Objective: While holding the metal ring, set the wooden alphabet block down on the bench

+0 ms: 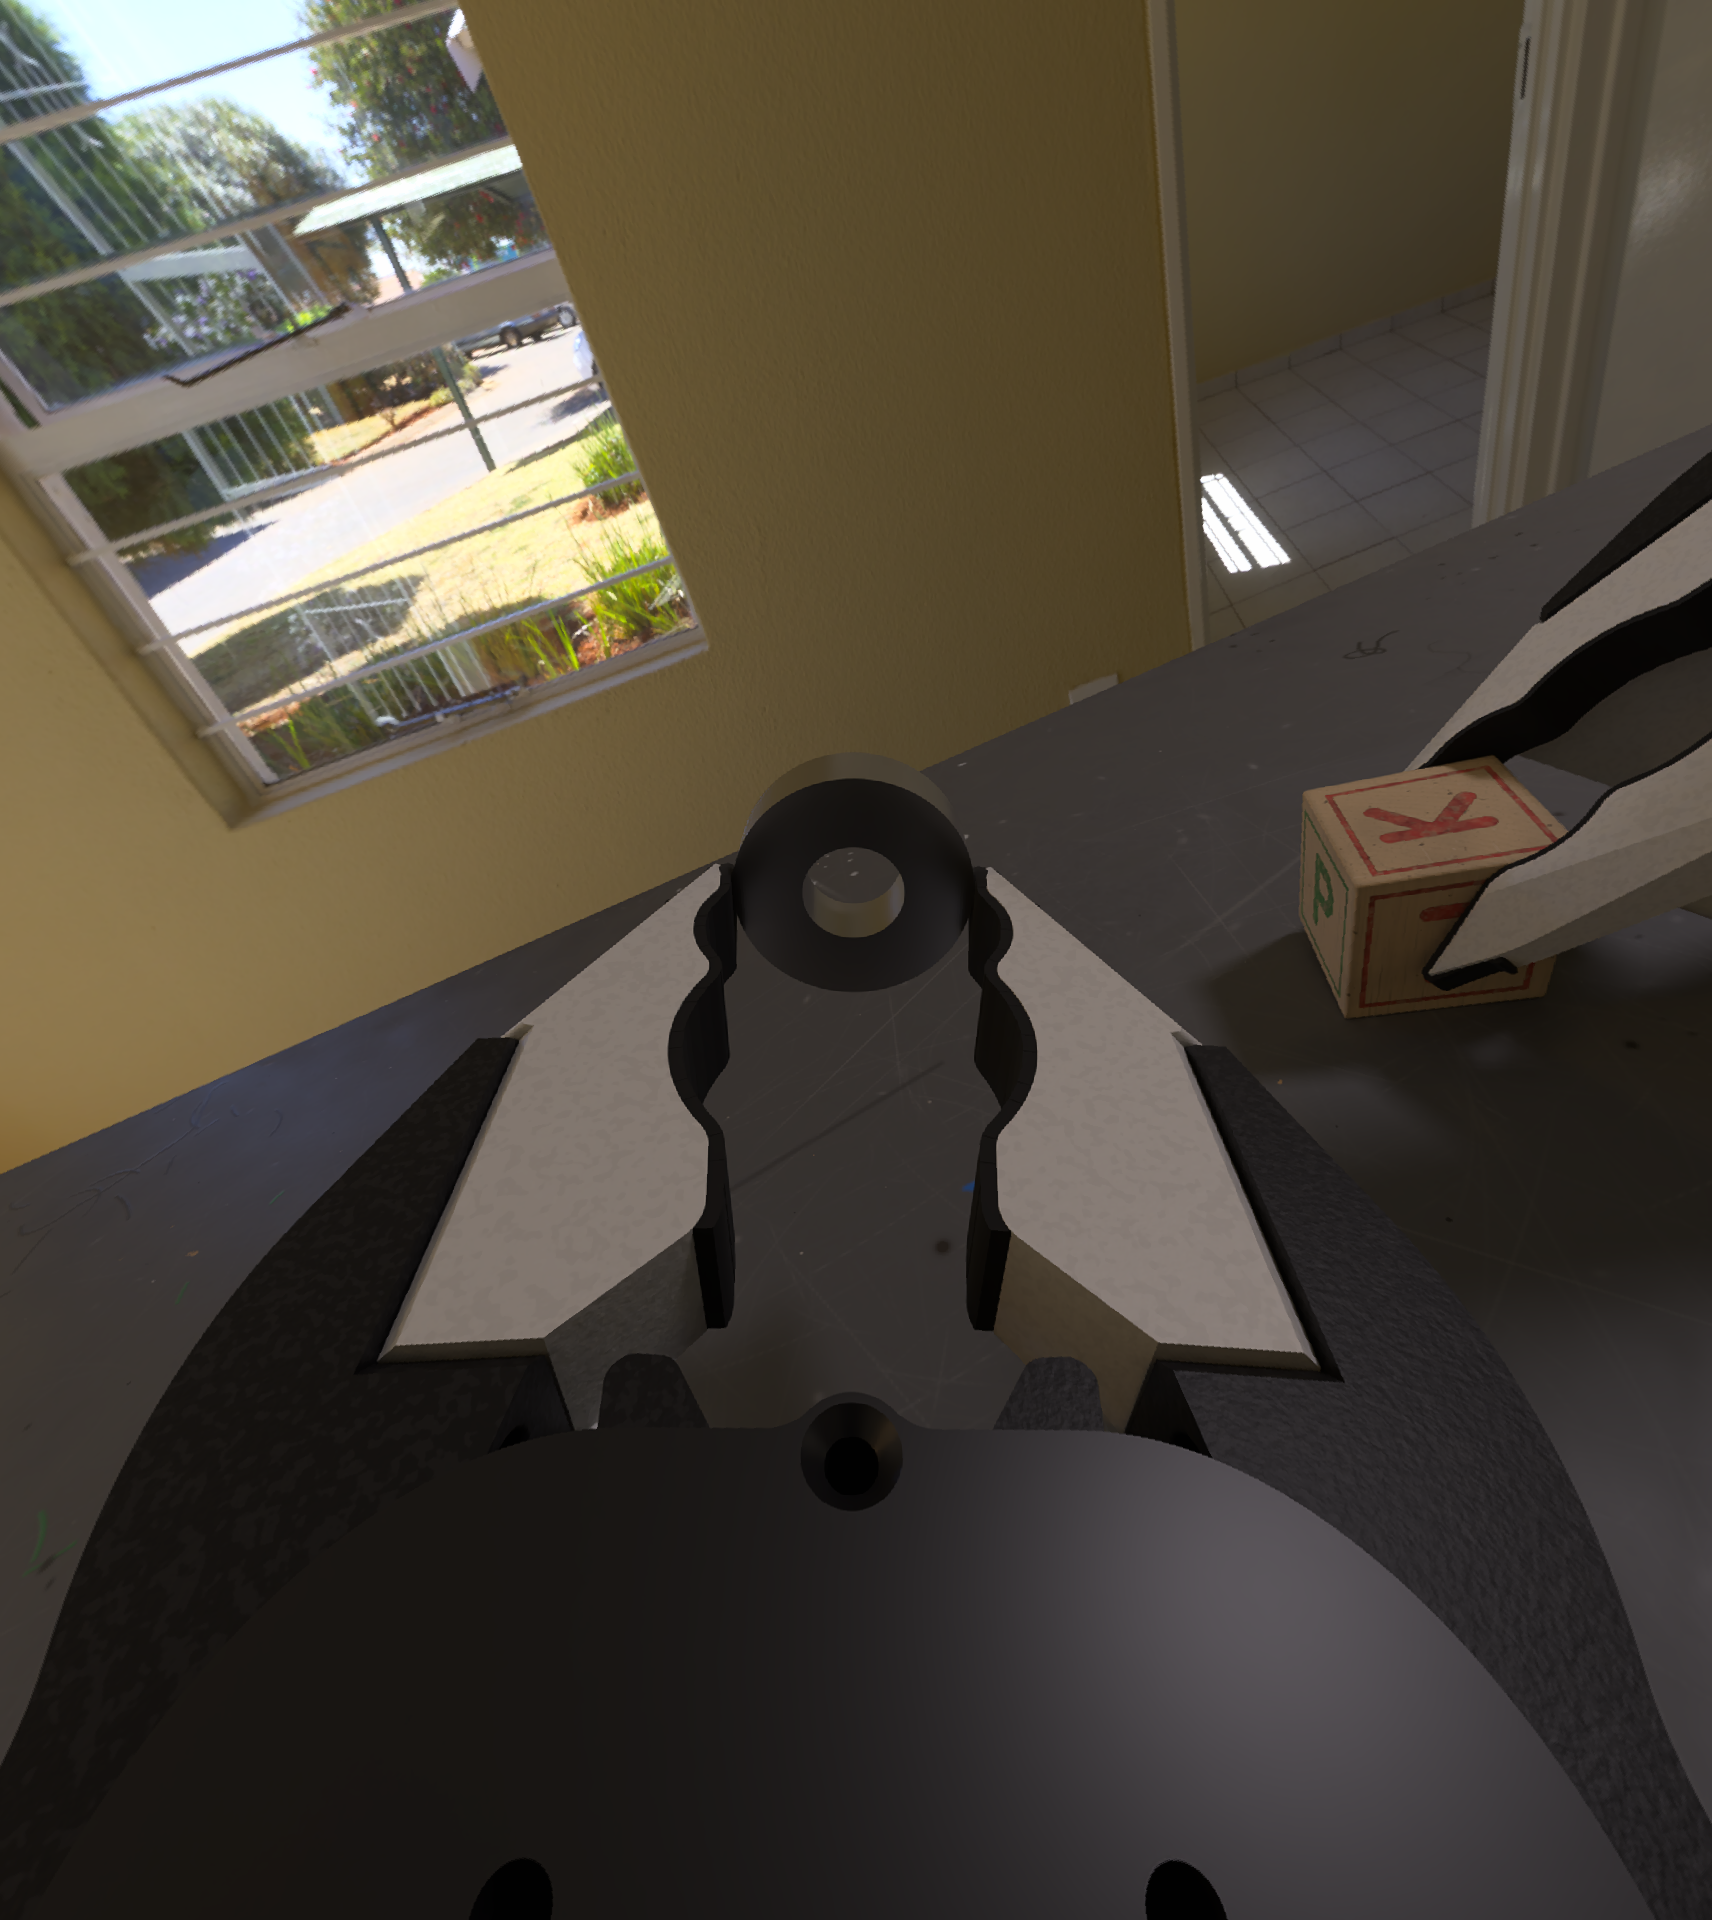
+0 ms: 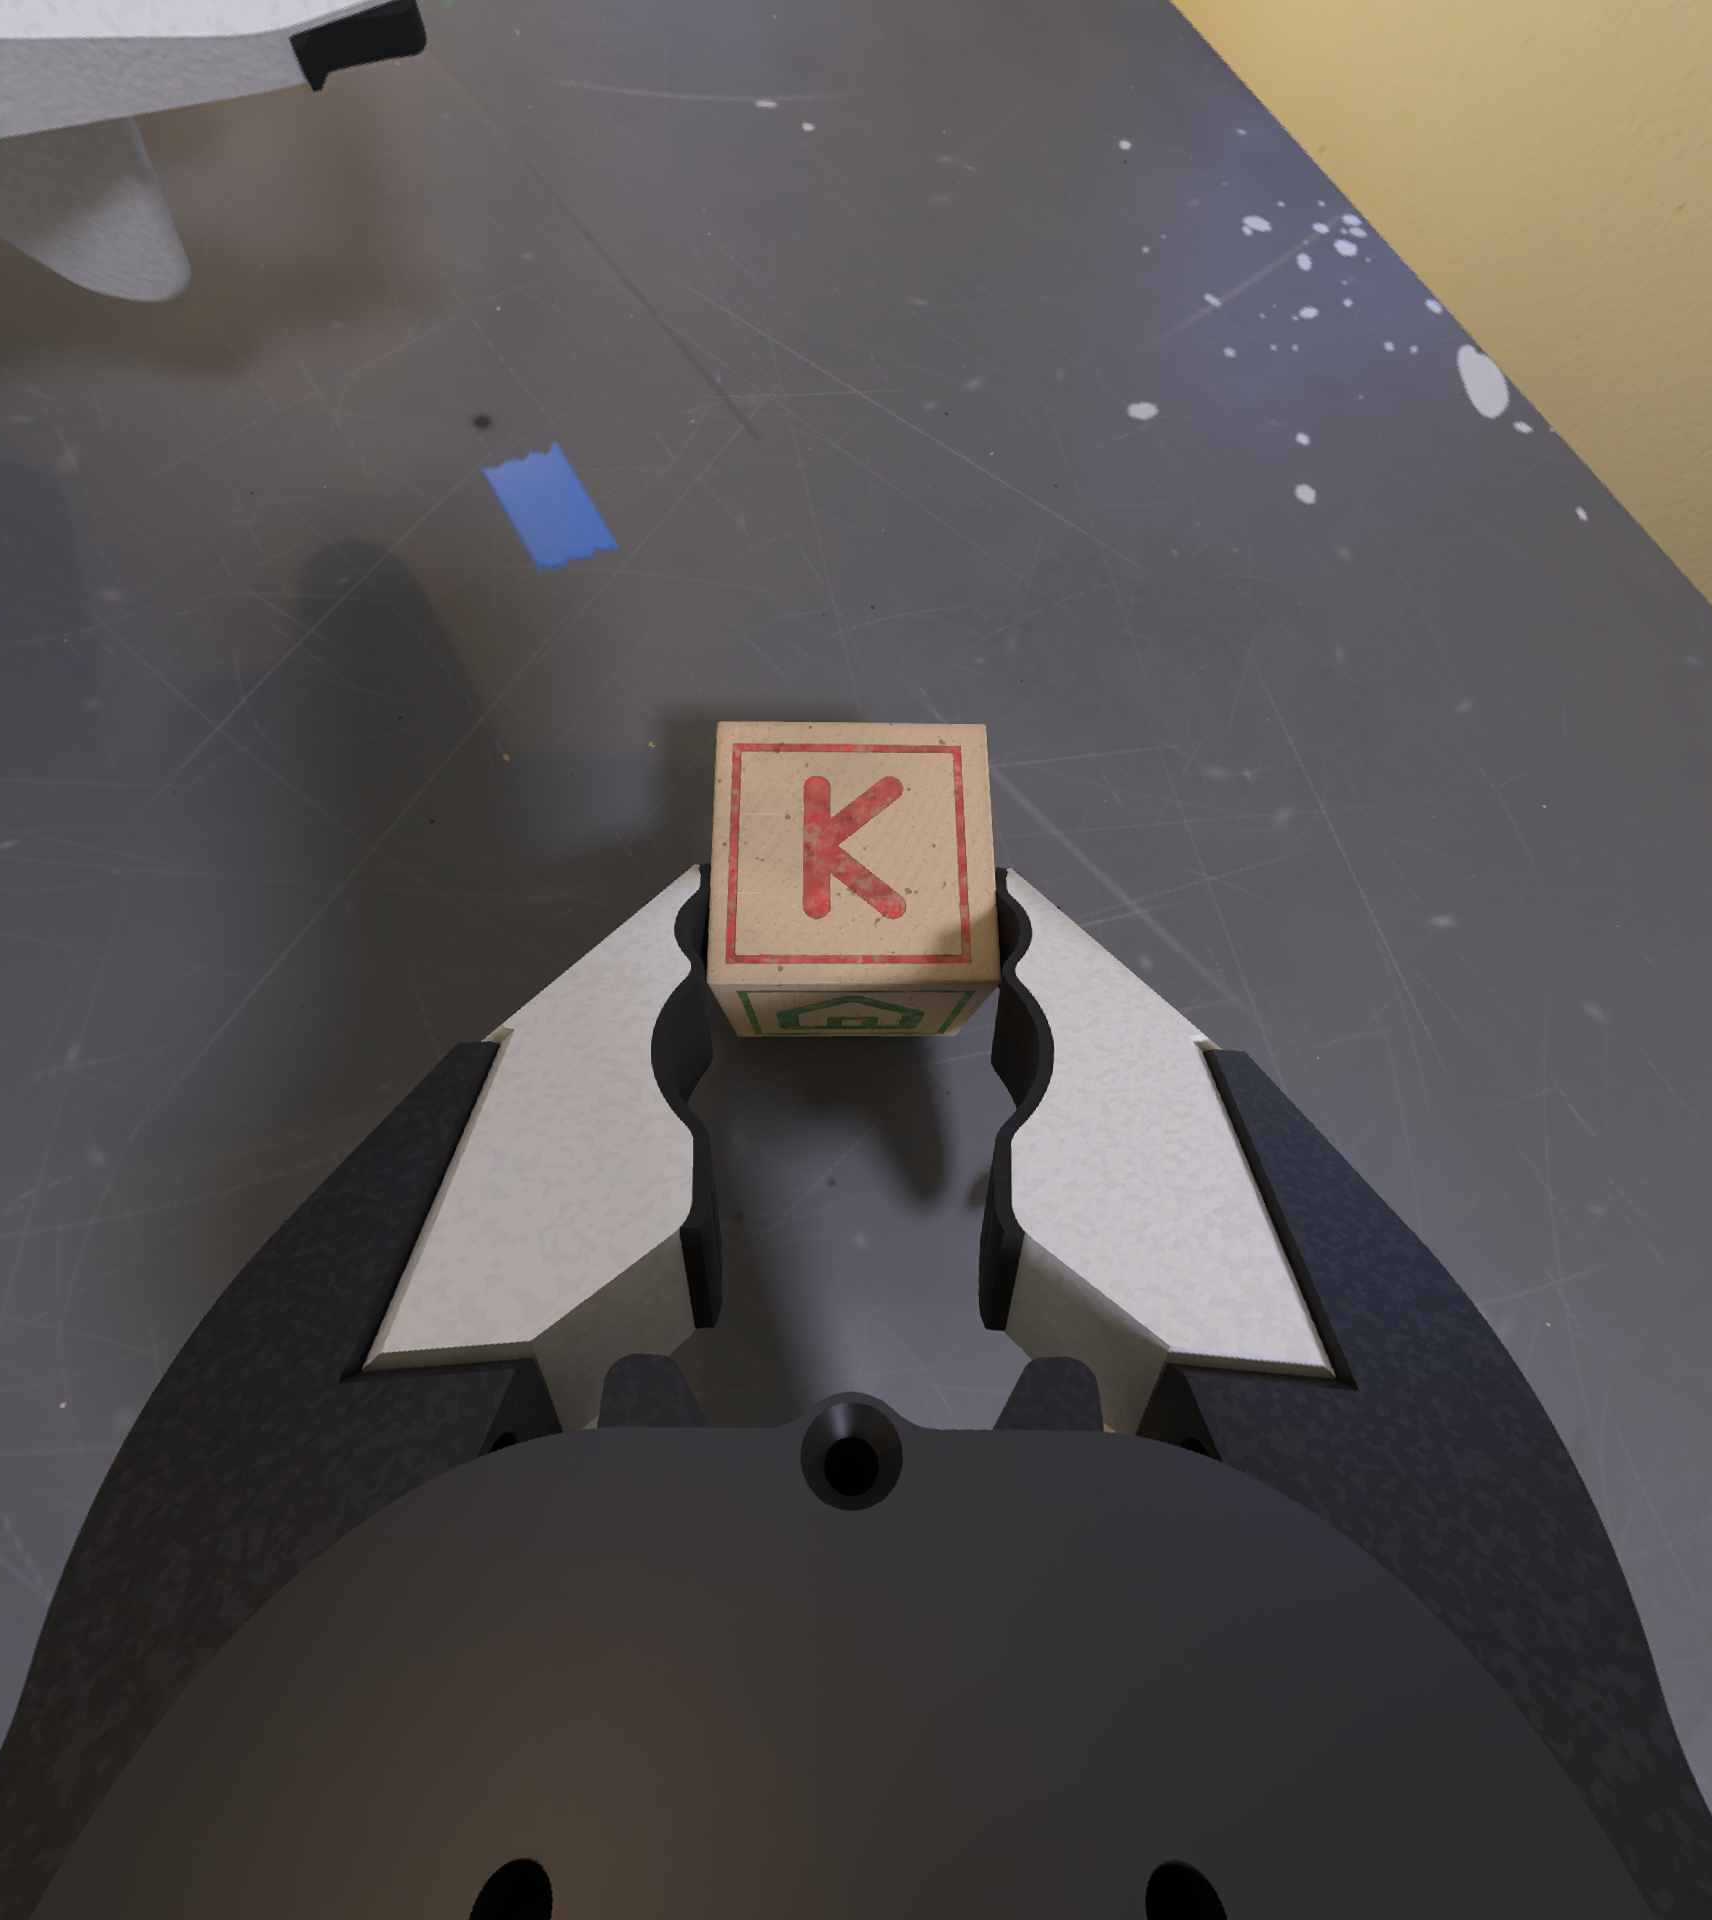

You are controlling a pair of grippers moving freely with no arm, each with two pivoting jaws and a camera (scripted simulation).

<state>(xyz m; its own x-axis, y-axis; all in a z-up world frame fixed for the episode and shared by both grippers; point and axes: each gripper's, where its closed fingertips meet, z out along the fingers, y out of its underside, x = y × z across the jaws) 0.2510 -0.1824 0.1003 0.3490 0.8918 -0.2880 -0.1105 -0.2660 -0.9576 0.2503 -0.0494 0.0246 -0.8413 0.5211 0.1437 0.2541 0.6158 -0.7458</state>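
Observation:
My left gripper (image 1: 854, 873) is shut on the metal ring (image 1: 852, 971), a dark thick ring held upright between the fingertips above the grey bench (image 1: 1454, 1247). The wooden alphabet block (image 2: 852, 862), pale with red and green markings, sits between the fingertips of my right gripper (image 2: 852, 883), whose pads touch its two sides. In the left wrist view the block (image 1: 1392, 925) looks to rest on the bench at the right, with the right gripper (image 1: 1439, 862) closed around it. A white finger of the left gripper (image 2: 104, 135) shows at the top left of the right wrist view.
A strip of blue tape (image 2: 551, 514) lies on the bench (image 2: 1143, 571) beyond the block. White paint specks (image 2: 1340, 249) mark the bench near its right edge, beside a yellow wall (image 2: 1610, 312). A window (image 1: 260, 416) and a doorway (image 1: 1351, 416) lie past the bench.

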